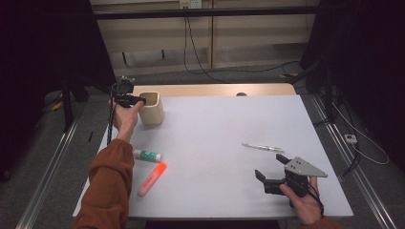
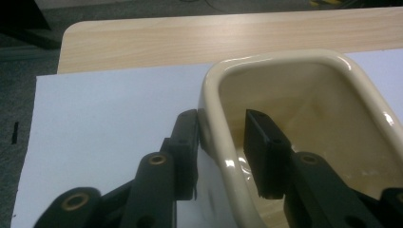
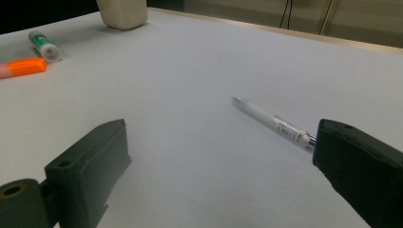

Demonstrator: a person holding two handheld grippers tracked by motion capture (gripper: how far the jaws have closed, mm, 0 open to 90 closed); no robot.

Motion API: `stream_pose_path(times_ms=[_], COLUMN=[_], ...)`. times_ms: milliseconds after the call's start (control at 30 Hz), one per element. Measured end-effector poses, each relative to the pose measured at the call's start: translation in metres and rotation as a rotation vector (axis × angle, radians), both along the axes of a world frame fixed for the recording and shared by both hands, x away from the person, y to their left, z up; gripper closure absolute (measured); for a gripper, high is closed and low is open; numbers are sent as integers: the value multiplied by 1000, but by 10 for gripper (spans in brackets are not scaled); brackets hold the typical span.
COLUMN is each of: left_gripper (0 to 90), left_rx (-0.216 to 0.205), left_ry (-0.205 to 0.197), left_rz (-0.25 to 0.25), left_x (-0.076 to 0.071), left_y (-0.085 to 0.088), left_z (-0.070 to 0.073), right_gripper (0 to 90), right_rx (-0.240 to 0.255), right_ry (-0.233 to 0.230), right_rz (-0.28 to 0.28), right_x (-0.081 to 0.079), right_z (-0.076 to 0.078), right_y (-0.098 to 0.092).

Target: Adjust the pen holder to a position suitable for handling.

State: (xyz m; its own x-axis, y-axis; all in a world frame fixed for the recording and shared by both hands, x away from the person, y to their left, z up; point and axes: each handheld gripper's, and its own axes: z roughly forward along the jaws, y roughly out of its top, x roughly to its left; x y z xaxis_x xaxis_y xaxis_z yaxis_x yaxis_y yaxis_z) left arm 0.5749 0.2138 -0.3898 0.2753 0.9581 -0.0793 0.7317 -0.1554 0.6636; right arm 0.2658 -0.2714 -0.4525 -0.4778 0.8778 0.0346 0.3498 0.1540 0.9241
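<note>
I am closing the left gripper (image 2: 221,137) astride the glazed cup (image 2: 304,114) wall; stiff, slippery, breakable, so grip the rim. The right gripper (image 3: 221,166) is waiting wide open, empty.

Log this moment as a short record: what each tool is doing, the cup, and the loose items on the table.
left tool: jaws astride the cup wall, one outside, one inside; grip not yet certain
cup: cream, upright, far left of the table
right tool: open, nothing between the jaws, low over the table
pen: lying just beyond the right tool
glue stick: lying near the left edge
orange marker: lying beside the glue stick
</note>
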Motion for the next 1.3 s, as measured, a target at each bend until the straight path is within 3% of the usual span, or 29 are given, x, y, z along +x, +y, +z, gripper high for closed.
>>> stream_pose_path(times_ms=[100, 233, 300, 367, 467, 600, 633, 733, 900, 1000, 1067, 1133, 1300], left_gripper=[737, 744, 739, 717, 753, 823, 822, 822, 829, 830, 830, 830, 830], left_rx=[-7, 11, -11, -15, -13, 52, 17, 52, 31, 2, 15, -3, -7], left_ry=[14, 15, 25, 35, 26, 16, 20, 8, 7, -18, -26, -44, -83], left_rz=[6, 14, 19, 19, 43, 16, 9, -4, -16, -16, -43, -61, -162], left_x=[0, 1, 1, 2, 3, 2, 2, 2, 0, -3, -5, -7, -15], left_y=[3, 0, 1, 1, 0, -5, -4, -6, 1, 4, 6, 5, -3], left_z=[0, 0, -2, -3, -2, -1, -1, 0, 0, 1, 4, 8, 18], right_gripper=[45, 45, 45, 45, 45, 45, 45, 45, 45, 45, 45, 45, 45], right_rx=[0, 0, 0, 0, 1, 1, 1, 4, 2, 3, 3, 6, 6], right_ry=[2, 1, 1, 2, 3, 3, 2, 7, 6, 7, 6, 7, 7], right_rz=[0, 1, 3, 1, 0, 1, 2, 0, 0, -4, -4, -6, -7], right_x=[0, 0, 0, 0, 0, 0, 0, 0, 0, 0, 0, 1, 1], right_z=[0, 0, 0, 0, 0, 0, 0, 0, 0, 0, 0, 0, 0], right_y=[0, 0, 0, 0, 0, 0, 0, 0, 0, 0, 0, -1, 0])
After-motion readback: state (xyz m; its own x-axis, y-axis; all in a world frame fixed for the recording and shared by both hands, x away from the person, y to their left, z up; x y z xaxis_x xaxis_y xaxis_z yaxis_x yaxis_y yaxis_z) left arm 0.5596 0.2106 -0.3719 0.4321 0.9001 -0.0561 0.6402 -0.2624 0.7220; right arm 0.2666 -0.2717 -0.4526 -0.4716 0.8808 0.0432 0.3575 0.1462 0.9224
